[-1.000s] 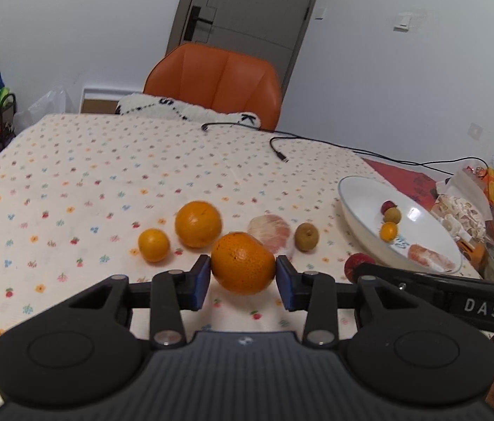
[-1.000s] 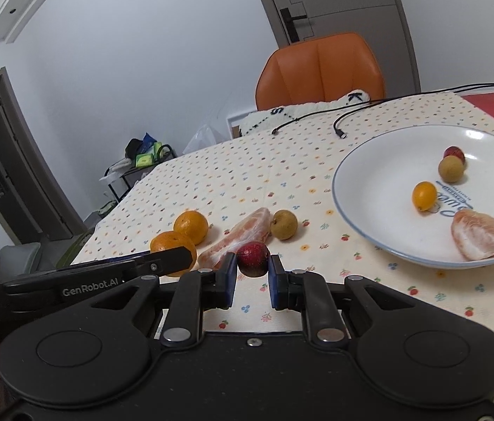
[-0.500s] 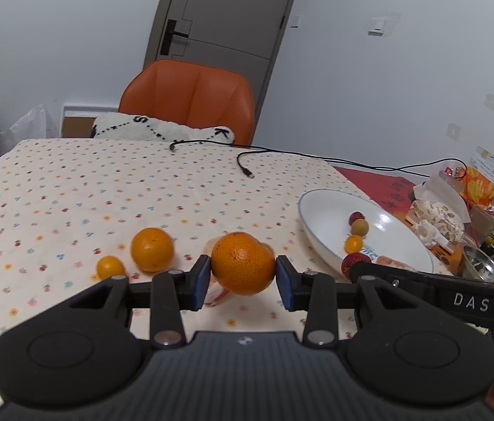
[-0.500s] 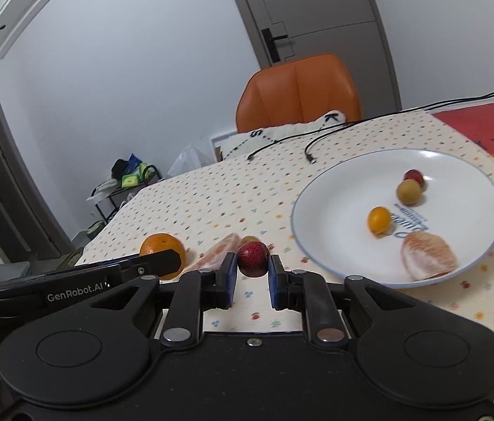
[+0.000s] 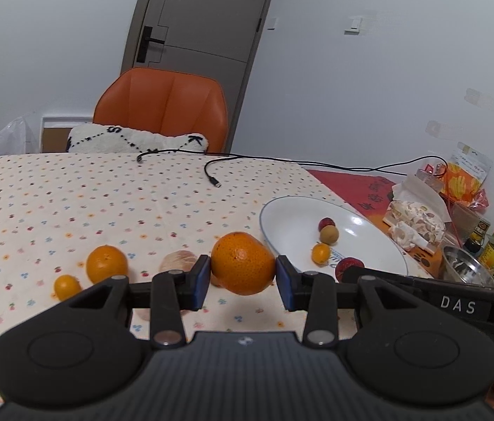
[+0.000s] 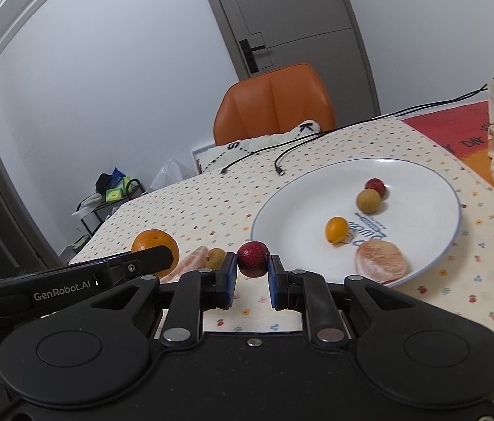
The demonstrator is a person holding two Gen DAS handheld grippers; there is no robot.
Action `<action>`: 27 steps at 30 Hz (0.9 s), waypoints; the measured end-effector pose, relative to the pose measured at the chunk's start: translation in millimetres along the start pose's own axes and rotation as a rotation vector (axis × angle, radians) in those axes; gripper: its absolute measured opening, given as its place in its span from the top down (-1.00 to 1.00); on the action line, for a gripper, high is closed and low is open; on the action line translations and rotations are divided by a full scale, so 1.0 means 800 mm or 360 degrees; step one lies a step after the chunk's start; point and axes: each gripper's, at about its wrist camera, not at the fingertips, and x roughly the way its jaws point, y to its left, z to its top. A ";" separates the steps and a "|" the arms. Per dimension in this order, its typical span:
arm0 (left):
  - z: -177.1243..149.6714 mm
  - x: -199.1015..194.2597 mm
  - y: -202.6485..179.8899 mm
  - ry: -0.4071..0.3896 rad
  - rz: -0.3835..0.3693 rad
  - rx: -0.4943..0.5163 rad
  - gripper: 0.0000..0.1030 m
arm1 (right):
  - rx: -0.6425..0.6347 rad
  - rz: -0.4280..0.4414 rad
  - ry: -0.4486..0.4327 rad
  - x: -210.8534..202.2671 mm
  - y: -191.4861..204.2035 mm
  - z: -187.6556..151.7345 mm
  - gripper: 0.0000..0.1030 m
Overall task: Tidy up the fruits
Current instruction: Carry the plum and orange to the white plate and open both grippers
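A large round orange [image 5: 242, 263] is clamped between the blue pads of the left gripper [image 5: 242, 273], jaws spread wide around it, held above the flower-dotted tablecloth [image 5: 106, 203]. A small dark-red round fruit [image 6: 253, 259] is pinched by the right gripper [image 6: 253, 273], jaws nearly closed on it, held just before the near rim of the white round plate [image 6: 433, 189]. On the plate are seen a small red fruit [image 6: 375, 186] touching a tan round fruit [image 6: 368, 200], a small yellow-orange kumquat [image 6: 336, 229] and a peeled citrus half [image 6: 381, 261]. Left on the cloth: a medium orange [image 5: 106, 263], a small kumquat [image 5: 67, 286], a peeled pinkish citrus piece [image 5: 177, 261]. An orange chair [image 5: 162, 112] is seen behind the table.
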 end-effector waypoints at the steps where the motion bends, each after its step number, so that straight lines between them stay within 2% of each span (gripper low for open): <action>1: 0.000 0.001 -0.002 0.0000 -0.0004 0.0003 0.25 | 0.0005 -0.0006 -0.0002 -0.001 -0.002 0.000 0.66; 27: 0.008 0.048 -0.058 0.0016 -0.0187 0.0028 0.25 | 0.0077 -0.0197 -0.0051 -0.025 -0.047 0.007 0.66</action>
